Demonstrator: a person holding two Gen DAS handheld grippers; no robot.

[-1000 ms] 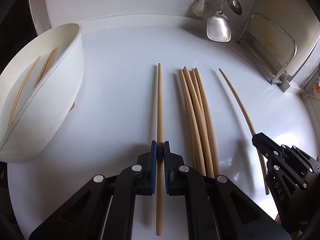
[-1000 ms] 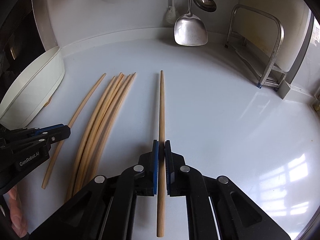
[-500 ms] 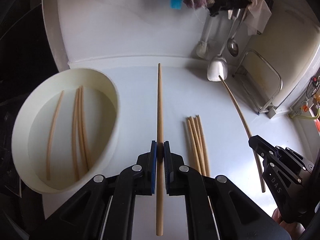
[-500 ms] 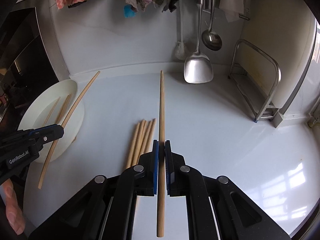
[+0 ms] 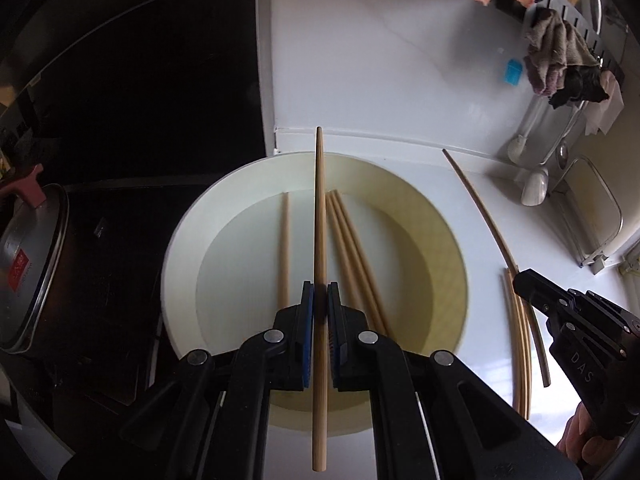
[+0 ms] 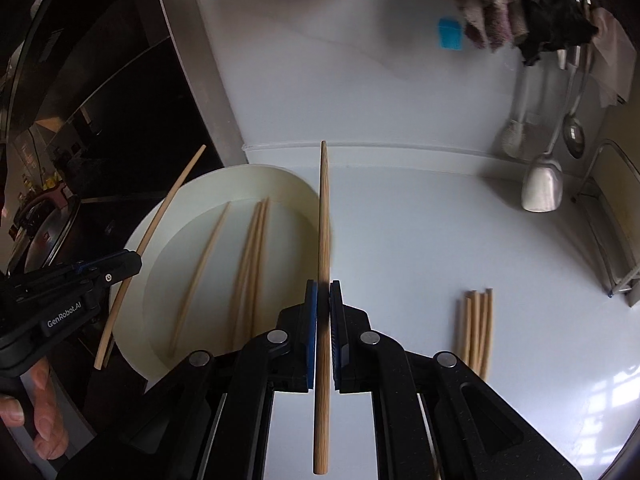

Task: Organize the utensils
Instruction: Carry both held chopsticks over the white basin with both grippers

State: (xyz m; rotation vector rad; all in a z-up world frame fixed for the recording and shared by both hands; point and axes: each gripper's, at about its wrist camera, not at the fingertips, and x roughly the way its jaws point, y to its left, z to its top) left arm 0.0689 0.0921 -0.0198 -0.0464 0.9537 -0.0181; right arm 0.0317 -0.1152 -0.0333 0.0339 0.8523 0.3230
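Note:
In the left wrist view my left gripper (image 5: pixel 319 292) is shut on a wooden chopstick (image 5: pixel 320 216), held in the air over the white basin (image 5: pixel 176 248). Several chopsticks (image 5: pixel 352 248) lie on the basin floor. The right wrist view has my right gripper (image 6: pixel 323 292) shut on a second chopstick (image 6: pixel 324 216), above the basin's right rim (image 6: pixel 280 174). Each gripper also appears in the other view: the right gripper (image 5: pixel 520 282) with its chopstick (image 5: pixel 480 208), and the left gripper (image 6: pixel 134 262) with its own (image 6: pixel 168 208). Several loose chopsticks (image 6: pixel 476 328) lie together on the white counter.
A lidded metal pot (image 5: pixel 28 272) stands on the dark stove left of the basin. A steel spatula (image 6: pixel 542 188) and ladle (image 6: pixel 574 132) hang on the back wall under rags (image 6: pixel 484 12). A metal rack (image 6: pixel 616 240) stands at the far right.
Both grippers lifted their chopsticks off the counter and carried them left. The basin, at the left edge before, now lies under the left gripper. The loose bundle has dropped back to the right.

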